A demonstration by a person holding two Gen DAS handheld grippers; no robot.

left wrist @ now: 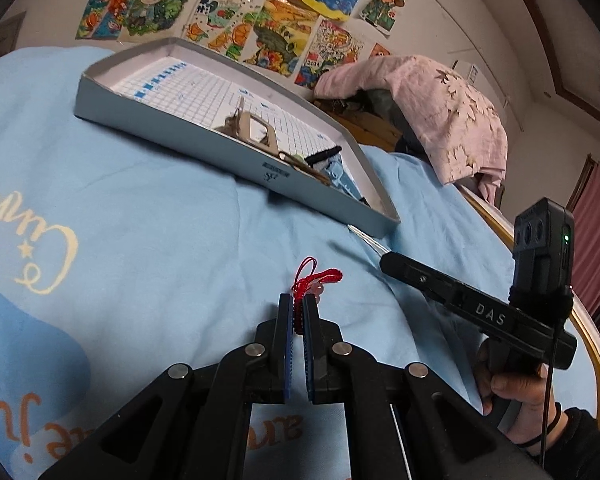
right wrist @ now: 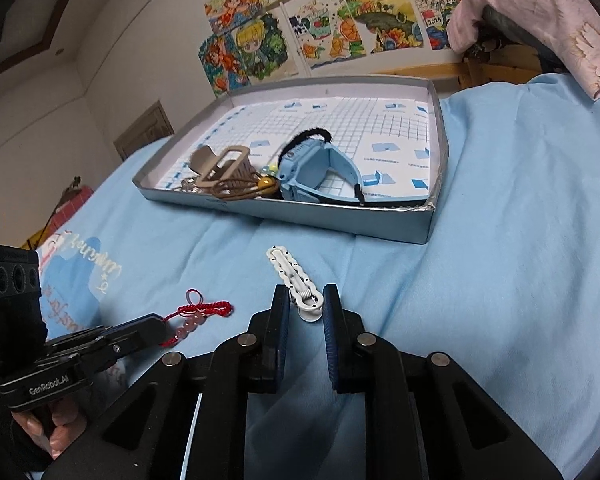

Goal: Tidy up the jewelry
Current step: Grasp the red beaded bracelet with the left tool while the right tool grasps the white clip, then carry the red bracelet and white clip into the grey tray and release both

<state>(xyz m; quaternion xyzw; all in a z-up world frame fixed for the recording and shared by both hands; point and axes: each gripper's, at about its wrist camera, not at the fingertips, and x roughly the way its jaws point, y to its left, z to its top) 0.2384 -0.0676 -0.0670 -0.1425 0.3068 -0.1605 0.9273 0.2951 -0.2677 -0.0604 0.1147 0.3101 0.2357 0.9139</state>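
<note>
A red cord bracelet with pink beads (left wrist: 314, 280) lies on the blue bedsheet, and my left gripper (left wrist: 297, 306) is shut on its cord; it also shows in the right wrist view (right wrist: 198, 312). A white hair clip (right wrist: 296, 280) lies on the sheet. My right gripper (right wrist: 306, 300) is open with the clip's near end between its fingers; in the left wrist view (left wrist: 384, 254) the clip's tip (left wrist: 366, 237) pokes out. A grey shallow box (right wrist: 396, 222) beyond holds a blue watch (right wrist: 316, 168), a beige claw clip (right wrist: 224, 166) and small trinkets.
A pink garment (left wrist: 440, 108) drapes over a wooden chair at the far right of the bed. Colourful drawings (left wrist: 236, 4) hang on the wall behind the box (left wrist: 168, 128). The bed's wooden edge (left wrist: 592, 328) runs along the right.
</note>
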